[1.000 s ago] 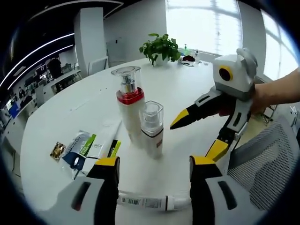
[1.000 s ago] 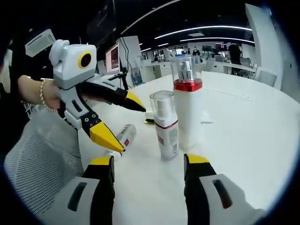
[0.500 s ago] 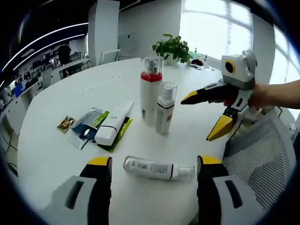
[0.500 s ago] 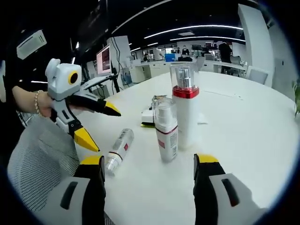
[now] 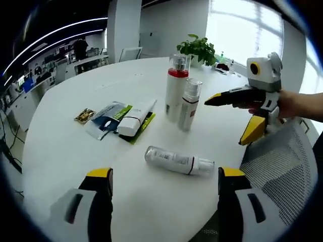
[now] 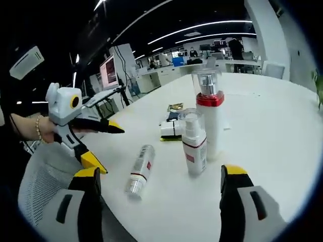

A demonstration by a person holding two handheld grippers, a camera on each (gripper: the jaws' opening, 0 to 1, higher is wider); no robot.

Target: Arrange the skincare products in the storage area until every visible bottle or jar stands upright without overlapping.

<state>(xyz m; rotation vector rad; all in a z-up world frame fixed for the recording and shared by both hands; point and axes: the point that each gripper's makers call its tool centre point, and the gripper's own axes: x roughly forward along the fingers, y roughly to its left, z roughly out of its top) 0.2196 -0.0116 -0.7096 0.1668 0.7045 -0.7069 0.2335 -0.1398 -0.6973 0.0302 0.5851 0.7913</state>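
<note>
Left gripper view: one spray bottle (image 5: 179, 161) lies flat on the white counter (image 5: 60, 146).
Two bottles stand upright beyond it: red-collared bottle (image 5: 174, 88) touching smaller pump bottle (image 5: 188, 105). Both left gripper (image 5: 160, 176) and right gripper (image 6: 157, 174) hold empty, wide-spread jaws.

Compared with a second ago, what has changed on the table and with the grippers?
Both hand-held grippers, left and right, have drawn back from the products, open and empty. The lying bottle, the two upright bottles and the tube kept their places.

Both hand-held grippers, the left gripper (image 5: 160, 174) and the right gripper (image 6: 157, 174), gape wide, gripping nothing.
</note>
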